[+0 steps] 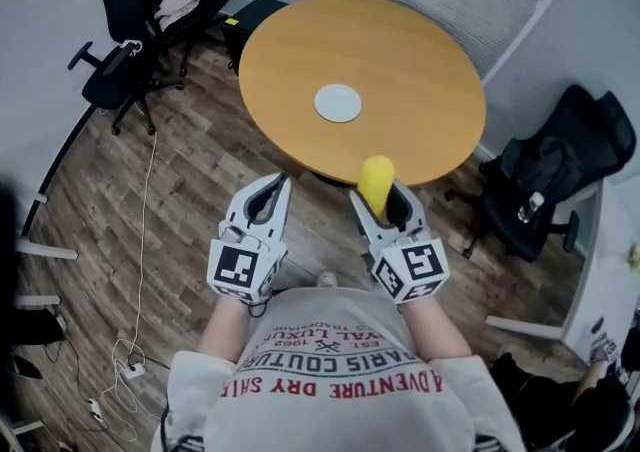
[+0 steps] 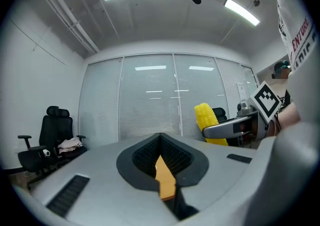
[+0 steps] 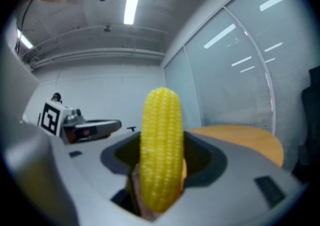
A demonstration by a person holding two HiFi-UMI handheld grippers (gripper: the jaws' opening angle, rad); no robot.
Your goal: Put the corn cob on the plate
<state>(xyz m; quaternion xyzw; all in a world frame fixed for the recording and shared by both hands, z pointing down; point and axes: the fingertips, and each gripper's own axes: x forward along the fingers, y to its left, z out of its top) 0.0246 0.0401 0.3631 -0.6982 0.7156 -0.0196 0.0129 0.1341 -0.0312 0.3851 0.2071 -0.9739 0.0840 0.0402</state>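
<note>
A yellow corn cob (image 1: 376, 184) stands upright between the jaws of my right gripper (image 1: 381, 198), which is shut on it just short of the round wooden table's (image 1: 420, 90) near edge. In the right gripper view the corn cob (image 3: 160, 147) fills the middle, held at its lower half. A small white plate (image 1: 338, 103) lies near the table's centre, well beyond both grippers. My left gripper (image 1: 268, 202) hangs beside the right one, shut with nothing in it. The left gripper view shows the corn cob (image 2: 208, 121) and the right gripper (image 2: 235, 128) off to its right.
Black office chairs stand at the back left (image 1: 150, 15) and at the right (image 1: 545, 180) of the table. A white cable (image 1: 140, 240) trails across the wooden floor on the left. Glass partition walls with blinds (image 2: 160, 100) close the room behind the table.
</note>
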